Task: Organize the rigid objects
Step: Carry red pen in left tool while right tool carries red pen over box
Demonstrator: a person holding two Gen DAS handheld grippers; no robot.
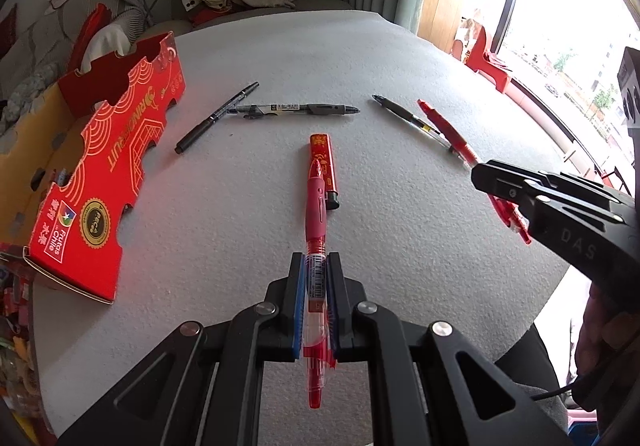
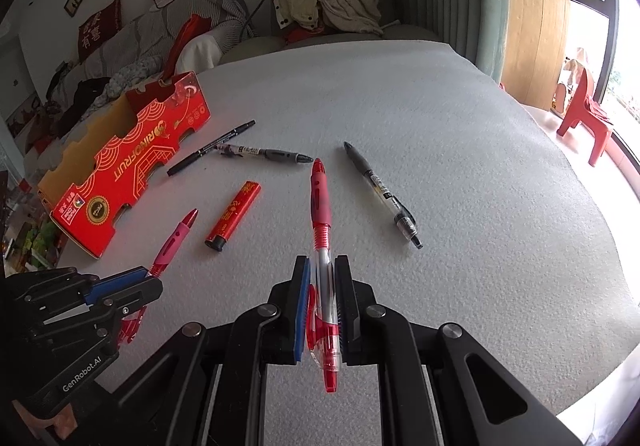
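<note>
My left gripper (image 1: 316, 266) is shut on a red pen with a pink grip (image 1: 317, 202), held above the grey table and pointing away from me. My right gripper (image 2: 322, 270) is shut on a red pen with a clear barrel (image 2: 320, 206), also lifted off the table. Each gripper shows in the other's view: the right gripper (image 1: 492, 182) at the right and the left gripper (image 2: 148, 280) at the lower left. On the table lie a red cylinder with a black end (image 2: 234, 216), a clear black pen (image 2: 384, 194), a grey pen (image 2: 264, 154) and a thin black marker (image 2: 212, 148).
A long red cardboard box (image 2: 132, 166) with scalloped walls stands open on the left part of the table (image 2: 460, 174). A sofa with heaped clothes lies beyond the far edge. A red plastic chair (image 2: 584, 114) stands by the window at the right.
</note>
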